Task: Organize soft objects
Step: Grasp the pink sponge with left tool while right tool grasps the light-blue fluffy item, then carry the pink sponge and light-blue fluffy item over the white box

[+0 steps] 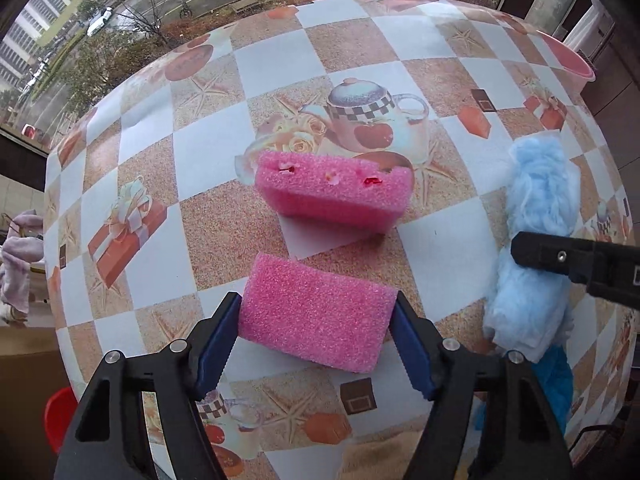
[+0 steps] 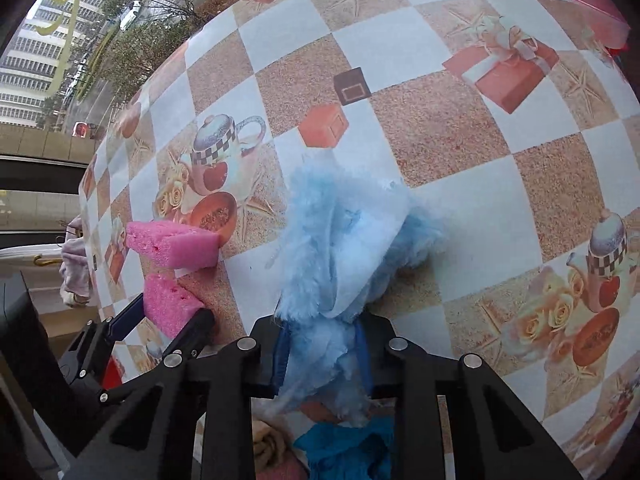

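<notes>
Two pink sponges lie on the patterned tablecloth [image 1: 440, 248]. The near pink sponge [image 1: 316, 320] sits between the blue pads of my left gripper [image 1: 316, 300], and both pads touch its sides. The far pink sponge [image 1: 336, 192] lies free just beyond it. In the right wrist view my right gripper [image 2: 324, 356] is shut on a light blue fluffy cloth [image 2: 344, 240], which bunches up ahead of the jaws. The same cloth [image 1: 532, 216] shows at the right of the left wrist view. The left gripper [image 2: 168, 312] and both sponges appear at the left of the right wrist view.
A pink basin [image 1: 568, 60] stands at the table's far right edge. A dark blue cloth [image 2: 348, 448] and a beige one [image 2: 268, 448] lie below the near edge. A pale lilac cloth [image 1: 20, 264] and a red container [image 1: 60, 416] sit off the table's left.
</notes>
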Demonstrator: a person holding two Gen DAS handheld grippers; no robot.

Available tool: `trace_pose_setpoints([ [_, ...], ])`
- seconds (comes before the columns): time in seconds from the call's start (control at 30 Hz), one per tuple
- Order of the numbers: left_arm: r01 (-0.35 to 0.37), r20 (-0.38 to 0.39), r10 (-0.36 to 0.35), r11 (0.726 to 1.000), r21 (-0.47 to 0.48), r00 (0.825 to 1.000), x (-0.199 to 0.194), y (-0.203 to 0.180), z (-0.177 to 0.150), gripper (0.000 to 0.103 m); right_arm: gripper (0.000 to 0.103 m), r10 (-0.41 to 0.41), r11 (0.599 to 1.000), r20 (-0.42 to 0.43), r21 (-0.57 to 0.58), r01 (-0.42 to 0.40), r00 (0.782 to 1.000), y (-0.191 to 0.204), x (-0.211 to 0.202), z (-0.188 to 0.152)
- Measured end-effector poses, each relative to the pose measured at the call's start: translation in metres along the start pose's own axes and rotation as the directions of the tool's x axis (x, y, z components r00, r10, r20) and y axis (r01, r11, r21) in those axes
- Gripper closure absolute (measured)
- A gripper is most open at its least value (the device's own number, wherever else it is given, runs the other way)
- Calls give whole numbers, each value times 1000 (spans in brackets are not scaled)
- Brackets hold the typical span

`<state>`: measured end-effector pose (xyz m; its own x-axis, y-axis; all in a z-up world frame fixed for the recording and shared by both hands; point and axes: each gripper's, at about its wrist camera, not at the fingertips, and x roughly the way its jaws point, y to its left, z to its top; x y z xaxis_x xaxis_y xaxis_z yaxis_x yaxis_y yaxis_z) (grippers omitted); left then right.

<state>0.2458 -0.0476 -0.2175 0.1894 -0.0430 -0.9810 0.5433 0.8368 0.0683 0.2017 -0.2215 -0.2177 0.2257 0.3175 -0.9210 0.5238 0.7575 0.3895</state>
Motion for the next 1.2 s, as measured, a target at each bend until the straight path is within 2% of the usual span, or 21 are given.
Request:
trace_pose_setpoints([
  [0.33, 31, 55, -29, 999, -44, 998, -68, -4, -28, 27, 73, 51, 998, 51, -33, -49, 997, 7, -46, -25],
  [0.6, 46, 87, -40, 996, -73, 995, -110, -2, -67, 27, 73, 71, 994, 67, -85, -66, 995, 21, -78, -66],
  [0.8, 84, 95, -75, 991, -101, 993, -137, -1, -104, 27, 73, 68, 991, 67, -120, -60, 995, 30, -95, -105],
  [1.2, 101, 139, -89, 992, -81, 986, -186, -10, -155, 27, 73, 36, 988, 88, -150, -23, 995, 41, -124, -164],
])
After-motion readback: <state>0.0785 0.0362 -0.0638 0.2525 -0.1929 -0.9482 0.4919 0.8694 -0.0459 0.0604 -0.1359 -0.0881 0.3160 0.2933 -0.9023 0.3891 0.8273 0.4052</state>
